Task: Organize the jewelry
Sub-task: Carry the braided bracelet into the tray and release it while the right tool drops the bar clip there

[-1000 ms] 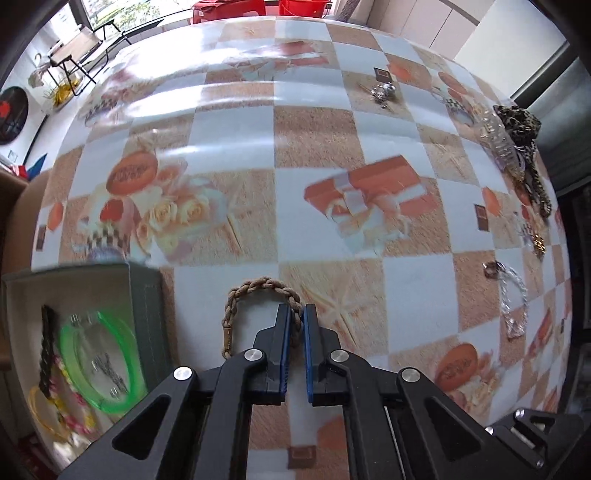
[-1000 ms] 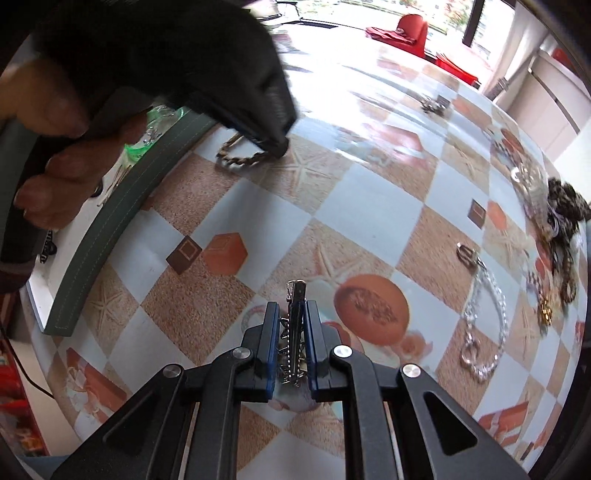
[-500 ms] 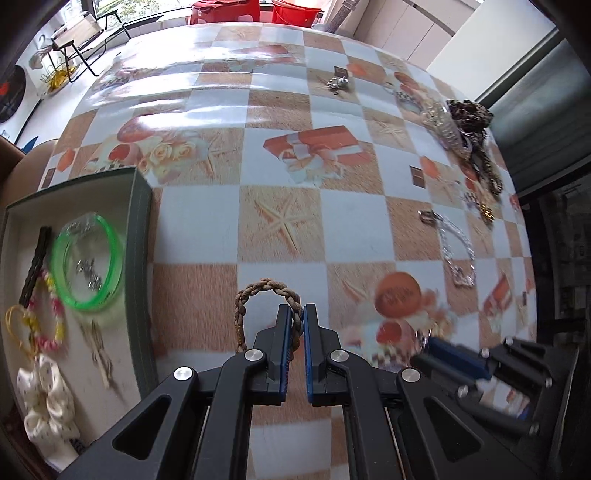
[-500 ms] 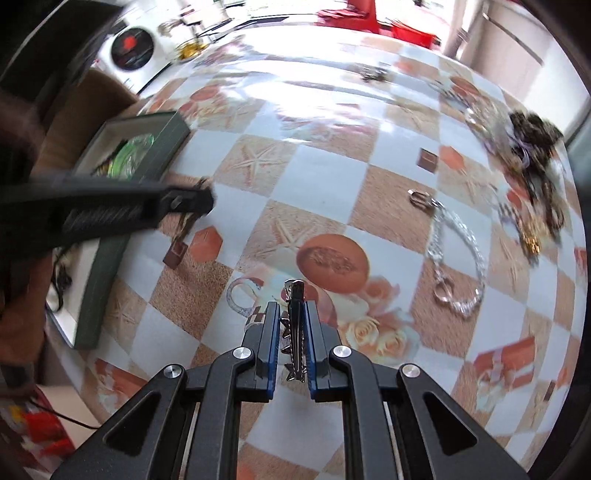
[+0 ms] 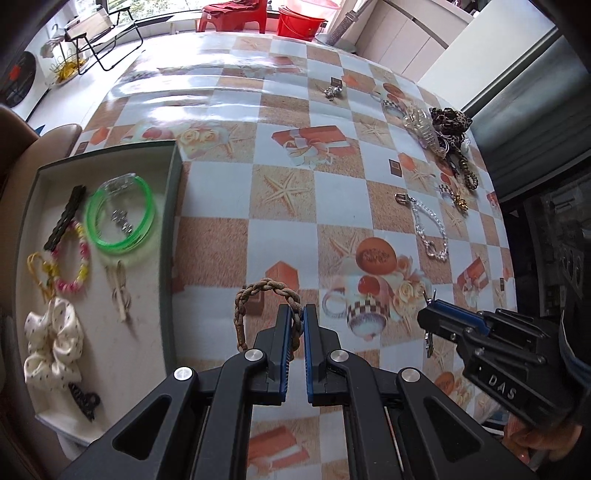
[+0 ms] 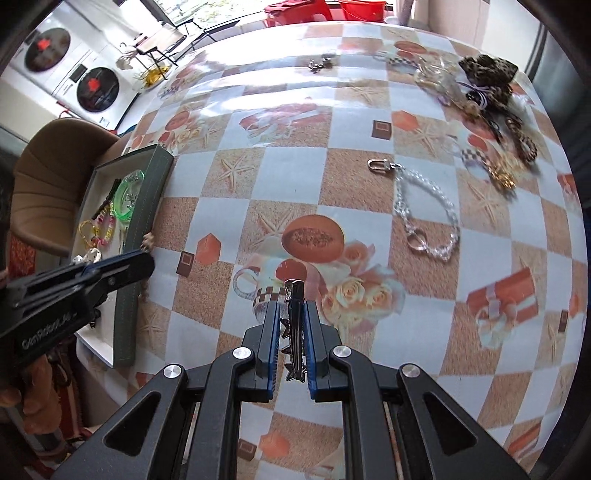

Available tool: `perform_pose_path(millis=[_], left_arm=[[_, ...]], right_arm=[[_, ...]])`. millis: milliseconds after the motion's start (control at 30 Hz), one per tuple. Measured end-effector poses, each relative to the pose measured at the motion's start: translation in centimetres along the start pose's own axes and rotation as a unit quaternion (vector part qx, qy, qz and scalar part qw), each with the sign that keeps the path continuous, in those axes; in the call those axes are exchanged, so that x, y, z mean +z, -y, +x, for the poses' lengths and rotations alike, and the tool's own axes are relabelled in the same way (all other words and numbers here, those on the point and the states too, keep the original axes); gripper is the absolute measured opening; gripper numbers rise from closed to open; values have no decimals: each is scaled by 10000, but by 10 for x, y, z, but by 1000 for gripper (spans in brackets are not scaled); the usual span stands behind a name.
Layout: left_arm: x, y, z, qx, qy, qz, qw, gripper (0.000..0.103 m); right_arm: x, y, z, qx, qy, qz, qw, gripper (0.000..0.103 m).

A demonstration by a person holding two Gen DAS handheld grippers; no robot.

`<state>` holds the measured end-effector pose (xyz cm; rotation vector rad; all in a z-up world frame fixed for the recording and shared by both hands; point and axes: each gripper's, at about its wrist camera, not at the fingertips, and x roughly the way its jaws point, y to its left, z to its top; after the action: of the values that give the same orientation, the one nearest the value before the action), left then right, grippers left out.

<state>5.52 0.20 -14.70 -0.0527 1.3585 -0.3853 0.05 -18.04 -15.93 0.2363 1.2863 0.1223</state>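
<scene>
Above checkered table (image 5: 343, 199), left jaws pinch braided bracelet (image 5: 258, 295); right jaws clamp hair clip (image 6: 294, 328).

Tabletop (image 5: 221, 236): covered by a checkered oilcloth printed with starfish, roses and gift boxes. Far beyond it: a red plastic stool (image 5: 231, 13) and a red bucket (image 5: 301, 22) on the floor, a folding chair (image 5: 99, 35) to their left. Near left: a brown upholstered chair (image 6: 51, 166). Far left: two round-door appliances (image 6: 74, 70).
</scene>
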Motion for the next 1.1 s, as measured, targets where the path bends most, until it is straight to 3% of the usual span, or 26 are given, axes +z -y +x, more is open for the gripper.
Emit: perform_pose_path(millis=[600, 1100], left_arm=[[-29, -40, -51, -3, 329, -308, 9990, 9], [-48, -116, -80, 258, 594, -1002, 9929, 9]], right_arm=[[2, -52, -22, 17, -34, -256, 9997, 13], [25, -125, -17, 229, -26, -841, 9962, 13]])
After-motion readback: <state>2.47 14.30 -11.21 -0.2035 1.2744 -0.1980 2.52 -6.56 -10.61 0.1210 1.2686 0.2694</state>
